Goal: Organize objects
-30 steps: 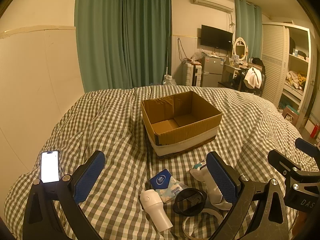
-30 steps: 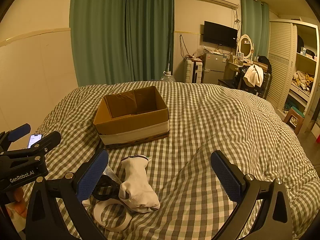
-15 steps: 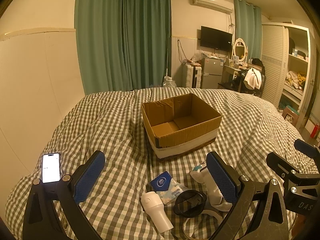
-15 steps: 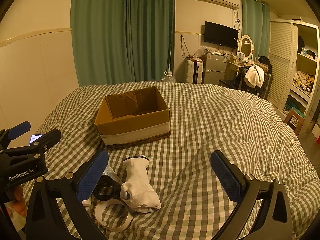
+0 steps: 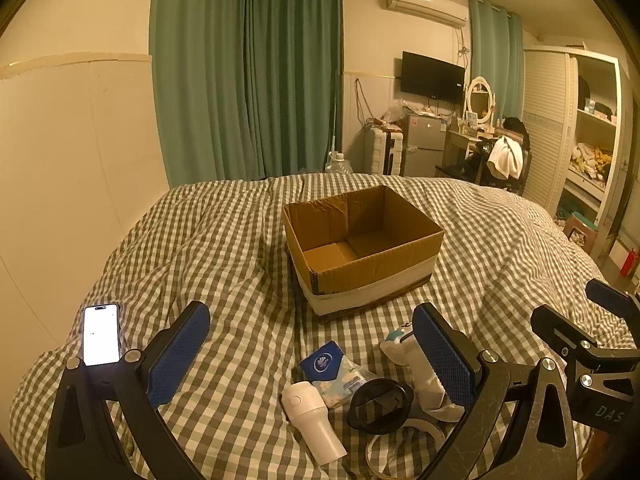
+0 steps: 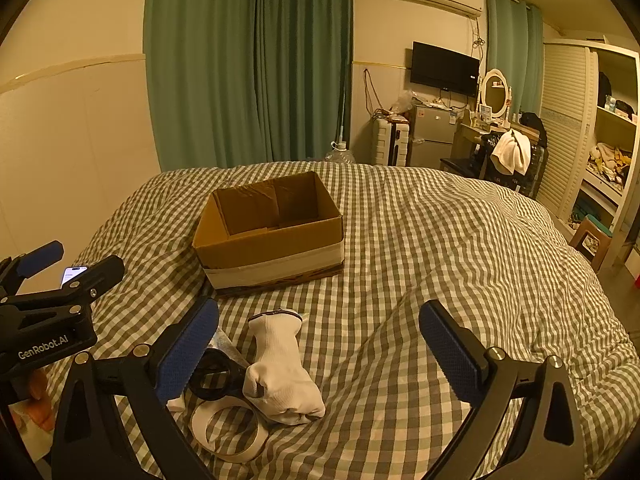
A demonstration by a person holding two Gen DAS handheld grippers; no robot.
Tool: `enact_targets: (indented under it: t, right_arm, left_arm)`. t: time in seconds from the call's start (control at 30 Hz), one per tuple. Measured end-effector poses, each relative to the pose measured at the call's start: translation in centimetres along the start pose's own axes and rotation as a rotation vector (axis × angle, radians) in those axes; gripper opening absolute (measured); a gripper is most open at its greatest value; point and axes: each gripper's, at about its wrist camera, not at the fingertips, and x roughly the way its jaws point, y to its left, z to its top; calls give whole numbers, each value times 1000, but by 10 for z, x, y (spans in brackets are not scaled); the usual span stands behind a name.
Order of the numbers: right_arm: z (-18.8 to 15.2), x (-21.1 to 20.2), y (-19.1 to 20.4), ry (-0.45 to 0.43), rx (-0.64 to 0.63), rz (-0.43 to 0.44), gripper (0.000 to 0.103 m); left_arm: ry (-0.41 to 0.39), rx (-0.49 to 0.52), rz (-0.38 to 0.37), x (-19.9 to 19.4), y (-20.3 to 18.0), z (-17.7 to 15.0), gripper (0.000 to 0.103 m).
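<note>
An open, empty cardboard box [image 5: 360, 240] stands mid-bed; it also shows in the right wrist view [image 6: 272, 232]. Near me lie a white bottle [image 5: 310, 420], a blue tissue pack [image 5: 332, 368], a black ring-shaped lid [image 5: 378, 404], a white sock [image 6: 280, 368] and a white tape ring [image 6: 228, 432]. My left gripper [image 5: 312, 356] is open and empty above the tissue pack and bottle. My right gripper [image 6: 320, 348] is open and empty over the sock, its left finger [image 6: 188, 352] above the black lid [image 6: 212, 376].
A lit phone [image 5: 101, 334] lies on the checked duvet [image 6: 460, 248] at the left. The wall runs along the left side. Green curtains, a fridge, a dressing table and a wardrobe stand beyond the bed.
Both views have shifted slightly; the box and objects sit a little lower in frame. Nothing was grasped or moved.
</note>
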Motion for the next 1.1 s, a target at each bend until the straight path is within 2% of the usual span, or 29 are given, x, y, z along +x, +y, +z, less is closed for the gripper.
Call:
enact_targets:
  t: [0.7, 0.73, 0.9, 1.1]
  right_arm:
    - [4, -17, 6, -24, -25, 10, 101]
    - [4, -18, 6, -20, -47, 51, 101]
    - [0, -6, 8, 25, -58, 62, 101]
    - [-15, 25, 10, 119, -74, 67, 101]
  left_arm:
    - [-8, -14, -13, -10, 5, -1, 103]
    - [0, -12, -9, -9, 5, -2, 103]
    - [71, 3, 1, 9, 4, -14, 103]
    - [200, 35, 6, 46, 1, -45, 103]
